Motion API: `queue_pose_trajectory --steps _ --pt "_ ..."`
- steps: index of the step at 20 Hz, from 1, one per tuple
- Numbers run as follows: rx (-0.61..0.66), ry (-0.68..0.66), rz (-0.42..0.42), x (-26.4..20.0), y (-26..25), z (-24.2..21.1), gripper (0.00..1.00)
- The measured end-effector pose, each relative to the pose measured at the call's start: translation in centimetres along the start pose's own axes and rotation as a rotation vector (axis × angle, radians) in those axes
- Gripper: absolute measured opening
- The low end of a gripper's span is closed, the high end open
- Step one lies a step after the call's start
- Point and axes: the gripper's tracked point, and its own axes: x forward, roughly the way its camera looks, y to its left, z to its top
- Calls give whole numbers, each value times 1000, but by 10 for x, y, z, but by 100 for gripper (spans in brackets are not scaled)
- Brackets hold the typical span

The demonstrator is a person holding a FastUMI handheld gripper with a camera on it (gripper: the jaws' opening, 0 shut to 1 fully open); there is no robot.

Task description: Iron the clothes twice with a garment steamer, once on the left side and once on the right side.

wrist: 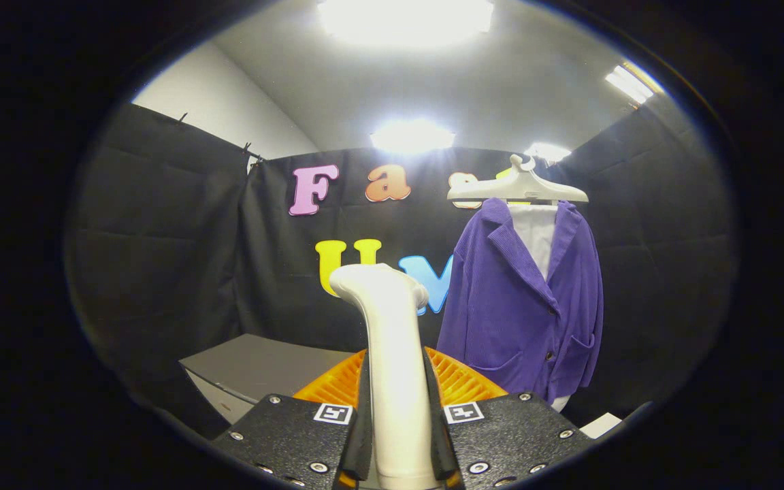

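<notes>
A white garment steamer (392,354) stands upright between my fingers, its handle clamped on both sides and its head bent toward the right. My gripper (397,435) is shut on that handle. Beyond the fingers and to the right hangs a purple corduroy jacket (525,306) over a white shirt, on a white hanger (518,187). The steamer head is well short of the jacket and left of it. The jacket's front faces me, with a pocket low on its right side.
A grey table (256,364) stands low on the left, behind the fingers. An orange ribbed object (463,381) lies just behind the steamer handle. Black cloth walls close the booth on all sides. A small white object (599,425) sits low at the right.
</notes>
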Motion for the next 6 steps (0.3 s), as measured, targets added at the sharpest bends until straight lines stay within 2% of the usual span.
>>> queue_pose_trajectory --steps 6 --pt "23 -29 -36 14 5 -6 34"
